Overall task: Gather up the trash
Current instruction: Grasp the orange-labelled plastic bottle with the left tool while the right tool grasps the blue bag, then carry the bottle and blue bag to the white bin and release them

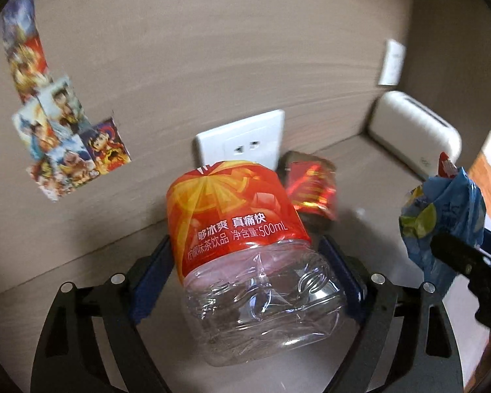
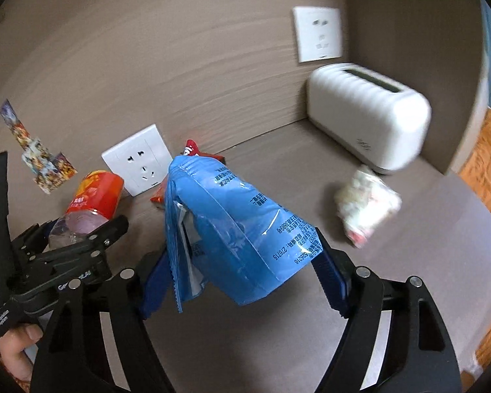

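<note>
Wrapper [image 2: 368,208] in right view only

The bottle [image 1: 245,245] hides its own cap end; the red wrapper [image 1: 311,190] behind it and the white packet [image 2: 366,203] are motion-blurred.

Brown tabletop [image 2: 278,327]: white tissue box [image 2: 366,114], crumpled white wrapper [image 2: 366,203], red wrapper [image 1: 311,190].
</note>
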Motion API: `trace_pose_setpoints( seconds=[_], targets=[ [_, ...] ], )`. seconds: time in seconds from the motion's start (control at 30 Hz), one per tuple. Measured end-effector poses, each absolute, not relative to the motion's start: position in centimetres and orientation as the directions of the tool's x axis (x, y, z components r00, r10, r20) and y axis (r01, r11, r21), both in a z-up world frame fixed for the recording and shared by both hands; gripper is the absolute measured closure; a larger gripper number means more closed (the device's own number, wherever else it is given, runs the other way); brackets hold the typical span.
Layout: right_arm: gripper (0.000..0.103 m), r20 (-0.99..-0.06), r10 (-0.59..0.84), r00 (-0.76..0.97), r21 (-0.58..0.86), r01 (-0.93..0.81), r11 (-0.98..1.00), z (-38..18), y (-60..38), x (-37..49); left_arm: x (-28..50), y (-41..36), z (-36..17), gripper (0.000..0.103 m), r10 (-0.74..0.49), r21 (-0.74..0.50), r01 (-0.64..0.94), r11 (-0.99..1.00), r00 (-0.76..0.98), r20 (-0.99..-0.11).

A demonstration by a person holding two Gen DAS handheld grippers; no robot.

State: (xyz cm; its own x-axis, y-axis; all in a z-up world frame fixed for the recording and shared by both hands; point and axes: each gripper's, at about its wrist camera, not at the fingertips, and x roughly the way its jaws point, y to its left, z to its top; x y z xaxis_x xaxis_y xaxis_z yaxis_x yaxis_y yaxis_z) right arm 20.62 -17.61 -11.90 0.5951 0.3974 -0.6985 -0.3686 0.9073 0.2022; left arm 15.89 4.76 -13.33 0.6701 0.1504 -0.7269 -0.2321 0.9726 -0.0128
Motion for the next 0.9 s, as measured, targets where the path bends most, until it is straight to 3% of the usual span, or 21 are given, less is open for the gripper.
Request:
trace_pose_setpoints(
  seconds=[0.43, 0.9],
  targets=[
    [0.026, -0.655, 0.244, 0.715, 0.167, -0.178, 0.97, -8.9, -28.8, 13.4, 11.6, -6.5, -11.0, 0.017, -0.044, -0.008, 0.055, 0.998, 0.684, -0.728],
    [0.025, -0.719, 0.003, 0.695, 0.151, 0.151, 0.977, -11.1, -42.0, 5.7, 9.4, -22.1, -11.8, 0.017, -0.279, -0.012, 0.409, 0.912, 0.601, -0.749]
  ],
)
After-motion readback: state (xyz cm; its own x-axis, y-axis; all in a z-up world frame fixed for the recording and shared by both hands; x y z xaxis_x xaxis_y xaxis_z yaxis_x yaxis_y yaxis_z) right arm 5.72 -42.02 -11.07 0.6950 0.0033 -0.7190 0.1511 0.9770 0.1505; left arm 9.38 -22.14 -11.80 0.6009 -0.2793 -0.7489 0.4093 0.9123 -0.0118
